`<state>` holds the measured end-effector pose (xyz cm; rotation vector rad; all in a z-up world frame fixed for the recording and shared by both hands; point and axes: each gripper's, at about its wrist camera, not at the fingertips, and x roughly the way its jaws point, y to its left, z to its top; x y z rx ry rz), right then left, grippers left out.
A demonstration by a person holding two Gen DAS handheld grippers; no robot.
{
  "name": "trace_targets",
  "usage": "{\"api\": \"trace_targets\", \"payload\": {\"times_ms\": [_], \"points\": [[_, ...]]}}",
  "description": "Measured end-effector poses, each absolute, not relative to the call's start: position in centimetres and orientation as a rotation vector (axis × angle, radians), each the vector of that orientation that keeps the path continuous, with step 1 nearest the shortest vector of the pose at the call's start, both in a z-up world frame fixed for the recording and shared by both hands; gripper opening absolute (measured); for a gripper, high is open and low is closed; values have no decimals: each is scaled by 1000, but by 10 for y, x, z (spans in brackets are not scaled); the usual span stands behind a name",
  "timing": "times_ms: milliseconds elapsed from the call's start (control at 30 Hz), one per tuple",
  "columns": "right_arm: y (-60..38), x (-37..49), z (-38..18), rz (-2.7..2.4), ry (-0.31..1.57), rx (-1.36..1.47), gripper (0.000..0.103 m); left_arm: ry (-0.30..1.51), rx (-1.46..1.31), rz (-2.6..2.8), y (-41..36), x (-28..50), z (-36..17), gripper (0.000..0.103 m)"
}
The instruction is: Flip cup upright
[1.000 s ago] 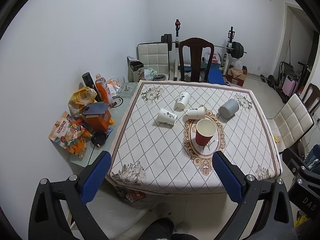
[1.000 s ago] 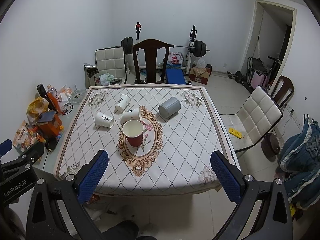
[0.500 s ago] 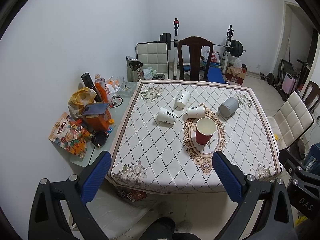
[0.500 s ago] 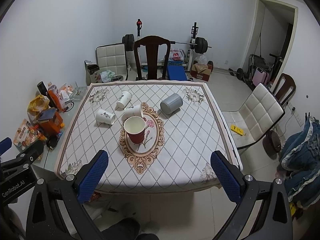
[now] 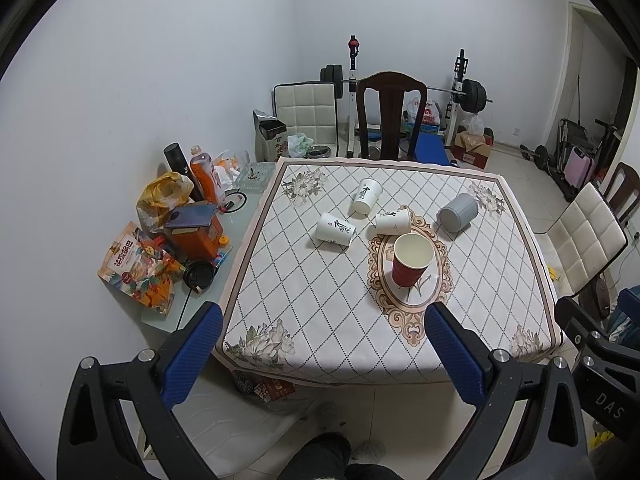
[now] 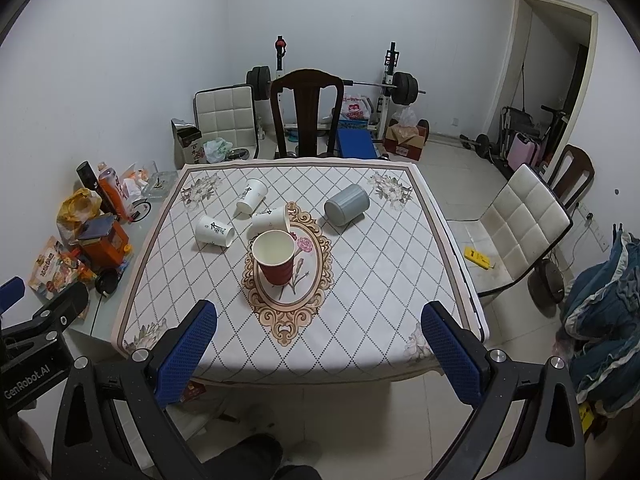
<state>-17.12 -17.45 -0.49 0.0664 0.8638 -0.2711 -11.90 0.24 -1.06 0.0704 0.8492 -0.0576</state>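
Note:
A red paper cup (image 5: 411,260) (image 6: 276,257) stands upright on the oval motif in the middle of the table (image 5: 304,304) (image 6: 360,280). Three white paper cups lie on their sides behind it: one (image 5: 335,229) (image 6: 215,231) to the left, one (image 5: 366,195) (image 6: 251,195) farther back, one (image 5: 393,222) (image 6: 269,219) just behind the red cup. A grey cup (image 5: 457,212) (image 6: 346,204) lies on its side to the right. My left gripper (image 5: 324,346) and right gripper (image 6: 319,342) are both open and empty, held high before the table's near edge.
A low side table (image 5: 240,216) left of the table holds bottles, snack bags and an orange box (image 5: 192,232). A dark wooden chair (image 5: 390,116) stands at the far side, a white chair (image 6: 524,220) on the right. Gym weights stand by the back wall.
Both grippers have drifted slightly nearer the table, and the view has tilted a little. The cups have not moved. Both grippers stay open.

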Motion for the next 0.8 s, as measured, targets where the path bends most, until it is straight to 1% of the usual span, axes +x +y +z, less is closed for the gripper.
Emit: {"api": "trace_targets", "payload": {"times_ms": [800], "points": [[-170,-168,-3,-268,866,69,103,849,70,-58,8,-122,-12,103]]}}
